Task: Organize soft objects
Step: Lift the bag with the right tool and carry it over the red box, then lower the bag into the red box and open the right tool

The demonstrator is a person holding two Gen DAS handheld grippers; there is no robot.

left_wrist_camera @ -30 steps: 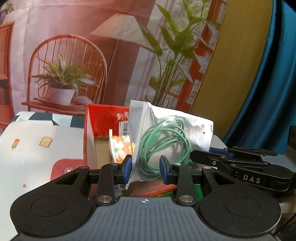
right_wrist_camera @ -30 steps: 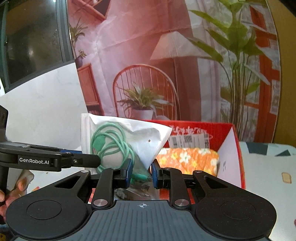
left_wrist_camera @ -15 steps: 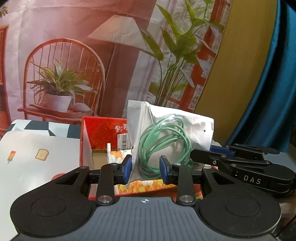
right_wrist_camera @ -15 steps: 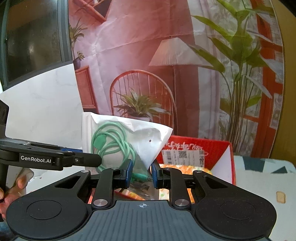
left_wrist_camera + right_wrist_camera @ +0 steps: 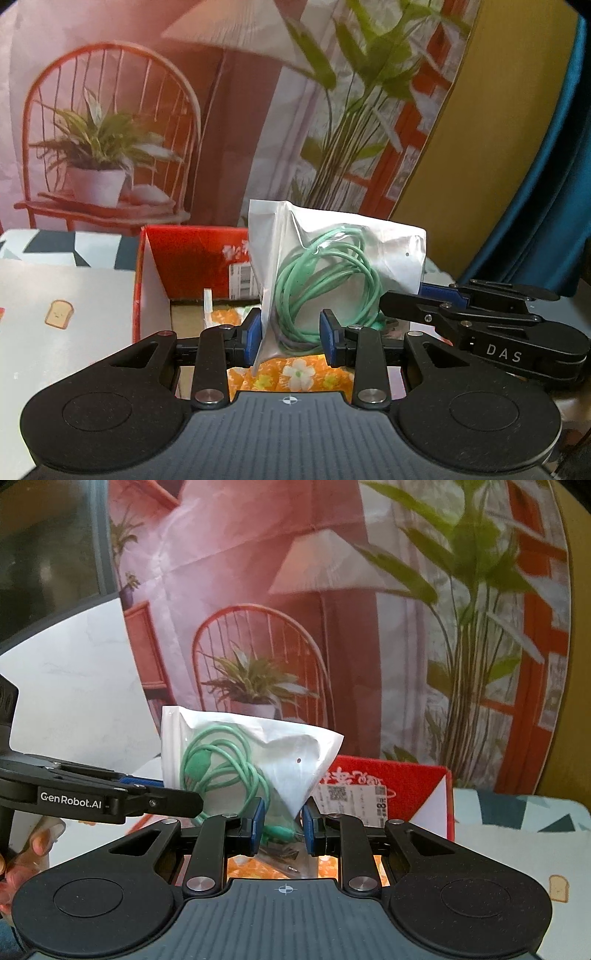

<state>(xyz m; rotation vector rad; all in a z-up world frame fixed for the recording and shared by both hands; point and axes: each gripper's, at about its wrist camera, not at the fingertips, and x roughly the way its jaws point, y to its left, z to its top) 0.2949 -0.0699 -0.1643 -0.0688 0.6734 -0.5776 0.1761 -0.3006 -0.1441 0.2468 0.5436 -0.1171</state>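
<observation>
A white plastic bag with a coiled green cable (image 5: 332, 266) hangs between my two grippers, above the open red box (image 5: 192, 254). My left gripper (image 5: 291, 338) is shut on the bag's lower edge. My right gripper (image 5: 283, 825) is shut on the same bag (image 5: 243, 753) from the other side; it shows in the left wrist view (image 5: 436, 295) at the right. An orange flower-print soft item (image 5: 295, 374) lies in the box below the bag, also visible in the right wrist view (image 5: 240, 867).
The red box (image 5: 402, 786) has white inner walls and a barcode label (image 5: 351, 797). A patterned table mat (image 5: 55, 314) lies left of the box. A printed backdrop (image 5: 147, 110) stands close behind. A blue curtain (image 5: 546, 184) hangs at the right.
Both grippers have lifted the bag and moved it towards the box; the box and table now sit lower in both views, and the flower-print item lies under the bag.
</observation>
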